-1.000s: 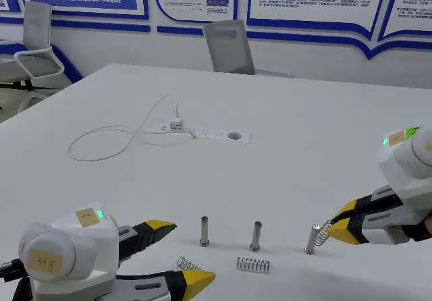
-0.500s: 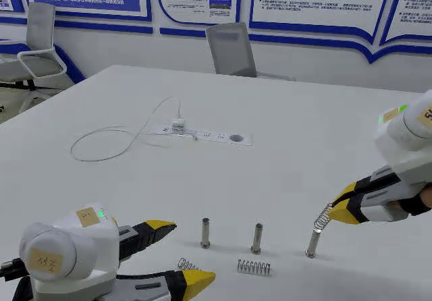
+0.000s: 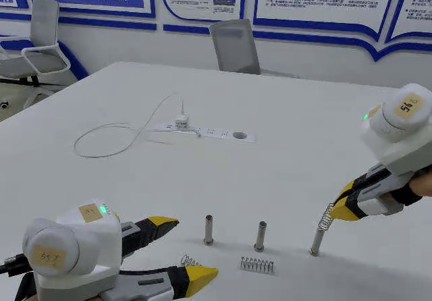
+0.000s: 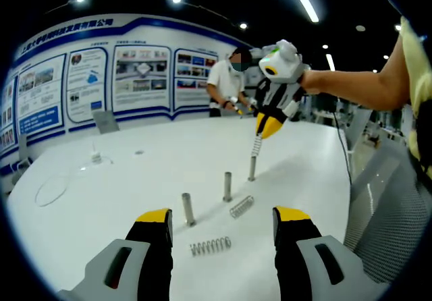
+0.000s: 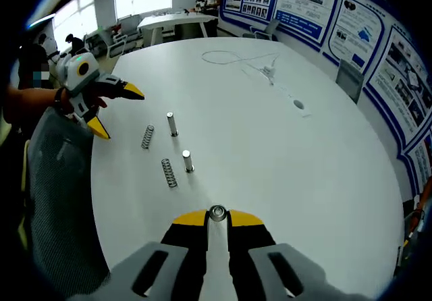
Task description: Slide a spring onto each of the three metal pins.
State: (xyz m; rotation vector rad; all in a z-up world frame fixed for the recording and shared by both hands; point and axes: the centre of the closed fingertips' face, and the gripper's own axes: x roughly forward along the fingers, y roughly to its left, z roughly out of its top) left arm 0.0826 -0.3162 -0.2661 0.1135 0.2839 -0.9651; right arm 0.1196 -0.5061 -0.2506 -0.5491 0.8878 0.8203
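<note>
Three short metal pins stand upright in a row near the table's front: left pin (image 3: 208,229), middle pin (image 3: 260,236), right pin (image 3: 316,241). My right gripper (image 3: 344,203) is shut on a spring (image 3: 326,217) that slants down onto the right pin's top. In the right gripper view that spring (image 5: 217,212) is seen end-on between the yellow tips and hides the pin below. Two loose springs lie flat, one (image 3: 257,264) before the middle pin, the other (image 3: 189,261) by my left gripper (image 3: 185,248), which is open and holds nothing.
A white power strip (image 3: 209,133) with a plugged charger and a looping white cable (image 3: 115,139) lies mid-table. Grey chairs (image 3: 236,44) stand beyond the far edge. A person (image 4: 226,85) stands in the background of the left gripper view.
My right gripper has risen and tilted, lifting the spring from beside the right pin's top to above it. The left gripper has stayed put; the head camera shifted a little.
</note>
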